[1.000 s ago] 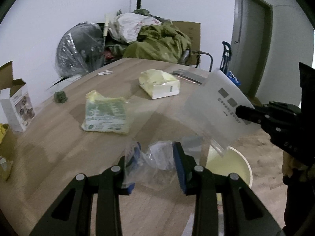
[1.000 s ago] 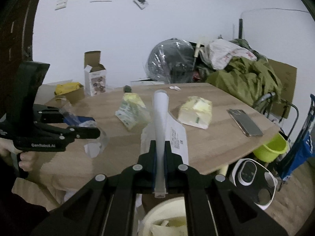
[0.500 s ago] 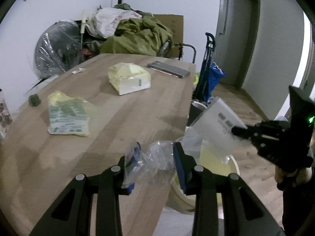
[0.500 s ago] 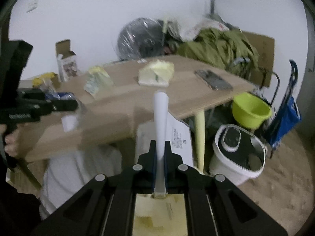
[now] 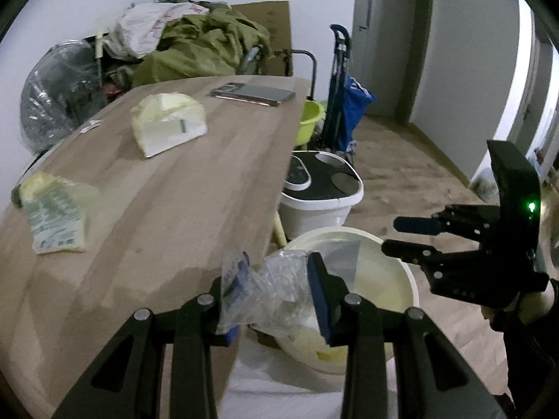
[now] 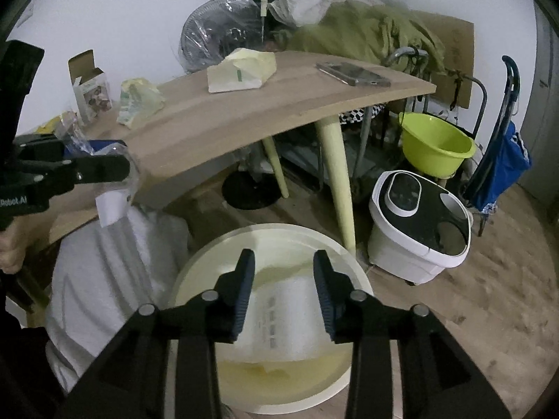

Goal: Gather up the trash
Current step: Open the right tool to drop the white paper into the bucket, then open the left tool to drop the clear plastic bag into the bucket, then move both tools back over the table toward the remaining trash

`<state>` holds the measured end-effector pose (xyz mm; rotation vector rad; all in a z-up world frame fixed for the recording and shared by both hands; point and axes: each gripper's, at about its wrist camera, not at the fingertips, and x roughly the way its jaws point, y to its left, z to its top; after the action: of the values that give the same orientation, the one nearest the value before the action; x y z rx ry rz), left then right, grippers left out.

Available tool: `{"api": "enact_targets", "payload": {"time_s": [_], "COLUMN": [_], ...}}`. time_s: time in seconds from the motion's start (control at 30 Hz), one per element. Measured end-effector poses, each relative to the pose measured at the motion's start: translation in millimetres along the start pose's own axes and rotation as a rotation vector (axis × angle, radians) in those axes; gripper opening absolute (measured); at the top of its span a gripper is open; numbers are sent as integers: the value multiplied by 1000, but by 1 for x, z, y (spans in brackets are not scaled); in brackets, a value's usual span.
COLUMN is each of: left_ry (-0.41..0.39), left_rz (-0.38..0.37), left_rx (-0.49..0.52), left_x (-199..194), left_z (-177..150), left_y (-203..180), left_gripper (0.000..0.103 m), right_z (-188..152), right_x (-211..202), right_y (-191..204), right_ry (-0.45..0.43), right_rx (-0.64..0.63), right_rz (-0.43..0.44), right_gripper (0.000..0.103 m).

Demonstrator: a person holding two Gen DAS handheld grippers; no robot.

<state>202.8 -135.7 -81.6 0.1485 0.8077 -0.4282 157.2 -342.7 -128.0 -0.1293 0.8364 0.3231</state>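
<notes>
**Flat bag drops into the bin as a second piece of trash waits above**

The right gripper (image 6: 283, 296) hangs over the cream bin (image 6: 195, 279) on the floor, its jaws spread after just opening; nothing is pinched between them, and the flat clear bag with a printed label (image 6: 283, 324) lies below them inside the bin. In the left wrist view the left gripper (image 5: 276, 296) pinches a crumpled clear plastic bag (image 5: 276, 296) between its blue pads, held at the tabletop's (image 5: 181, 192) edge and partly over the bin's rim. A hand (image 6: 10, 248) grips the left tool's handle at the frame's left edge in the right wrist view. On the wooden tabletop, a green-printed yellowish packet (image 5: 56, 220) lies nearest, a pale yellow-and-white pack (image 5: 167, 125) sits farther along, and a phone (image 5: 255, 94) rests by the far edge. Just beyond the bin stands a white appliance with a black top (image 6: 419, 216); behind it are a lime-green basin (image 6: 436, 143) and a blue trolley bag (image 6: 499, 171). A pile of olive cloth (image 5: 206, 49) lies against the far wall.
</notes>
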Motion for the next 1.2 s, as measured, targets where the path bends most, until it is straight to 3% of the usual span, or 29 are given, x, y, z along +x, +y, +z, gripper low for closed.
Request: {"api": "enact_targets", "payload": {"time_s": [0.4, 0.53, 0.63, 1.2], "left_ry": [98, 124, 115, 28], "left_rz": [-113, -144, -157, -84], "left_rx": [61, 69, 73, -15], "left_x": [43, 53, 53, 13], "left_z": [7, 9, 11, 10], "left_y": [-35, -45, -51, -11], "left_gripper": [39, 60, 63, 63], "right_z": [-9, -12, -14, 9], "right_x": [-7, -10, -11, -11], "right_y": [-28, -35, -37, -8], "right_ry": [-1, -3, -4, -20], "right_rx": [67, 82, 87, 29], "right_rz": [-57, -65, -66, -53], "right_gripper": [32, 32, 32, 32]}}
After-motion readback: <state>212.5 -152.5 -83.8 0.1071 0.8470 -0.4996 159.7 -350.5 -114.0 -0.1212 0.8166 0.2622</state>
